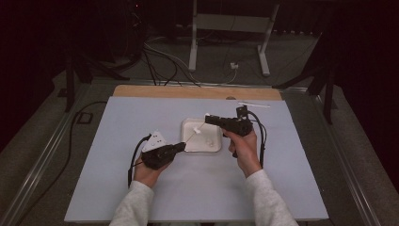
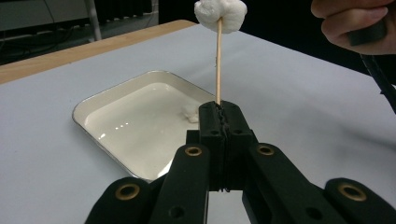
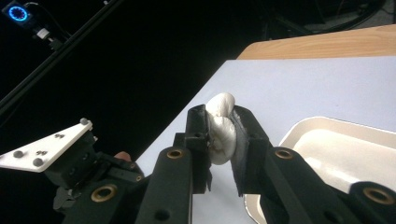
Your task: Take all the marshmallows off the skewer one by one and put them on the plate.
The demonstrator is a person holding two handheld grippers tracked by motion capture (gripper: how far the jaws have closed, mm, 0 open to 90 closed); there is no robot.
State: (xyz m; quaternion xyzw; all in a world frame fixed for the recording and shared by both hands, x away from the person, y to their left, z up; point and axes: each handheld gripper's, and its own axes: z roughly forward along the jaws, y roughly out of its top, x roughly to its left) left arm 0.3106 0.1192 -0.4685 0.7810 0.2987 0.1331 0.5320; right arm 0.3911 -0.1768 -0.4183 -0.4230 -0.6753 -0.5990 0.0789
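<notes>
My left gripper (image 2: 222, 109) is shut on the lower end of a thin wooden skewer (image 2: 217, 65) that points upward. A white marshmallow (image 2: 220, 15) is speared on the skewer's tip. In the high view the left gripper (image 1: 181, 147) sits at the left edge of a white tray (image 1: 186, 123), and the skewer (image 1: 190, 138) slants over it. My right gripper (image 3: 219, 114) is shut on a second marshmallow (image 3: 223, 135), which is squashed between its pads. In the high view it (image 1: 207, 117) hovers over the tray's far edge, just above the skewer's tip. Another marshmallow (image 2: 189, 113) lies in the tray.
The tray (image 2: 93, 105) lies in the middle of a pale blue table mat (image 1: 141, 188), with a wooden edge (image 1: 197, 92) behind it. A thin white stick (image 1: 254, 104) lies at the back right. Cables and table legs are on the floor beyond.
</notes>
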